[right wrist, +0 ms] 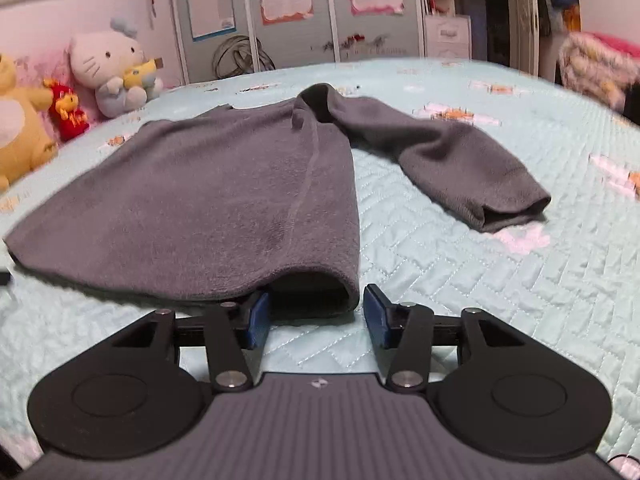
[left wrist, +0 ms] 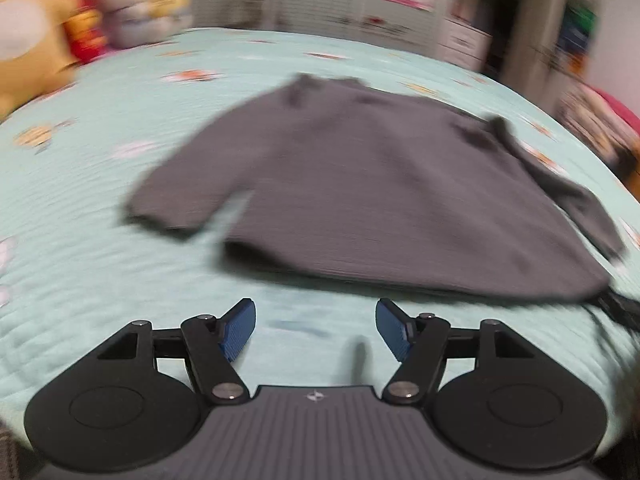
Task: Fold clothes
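Observation:
A grey long-sleeved sweater [right wrist: 200, 208] lies flat on a mint quilted bed [right wrist: 480, 280], hem towards me and one sleeve [right wrist: 460, 160] stretched out to the right. My right gripper [right wrist: 316, 308] is down at the hem's right corner. The lifted hem edge sits between its blue pads [right wrist: 376, 312] and they do not press on it, so it is open. In the blurred left wrist view the sweater [left wrist: 360, 200] lies ahead. My left gripper [left wrist: 315, 320] is open over bare quilt [left wrist: 100, 260], short of the hem, with nothing between its fingers.
Plush toys line the bed's far left: a white cat [right wrist: 108, 72], a yellow bear [right wrist: 20, 140], a small red one [right wrist: 68, 112]. Cabinet doors with pinned papers [right wrist: 288, 8] stand behind the bed. A heap of fabric [right wrist: 592, 68] lies at the far right.

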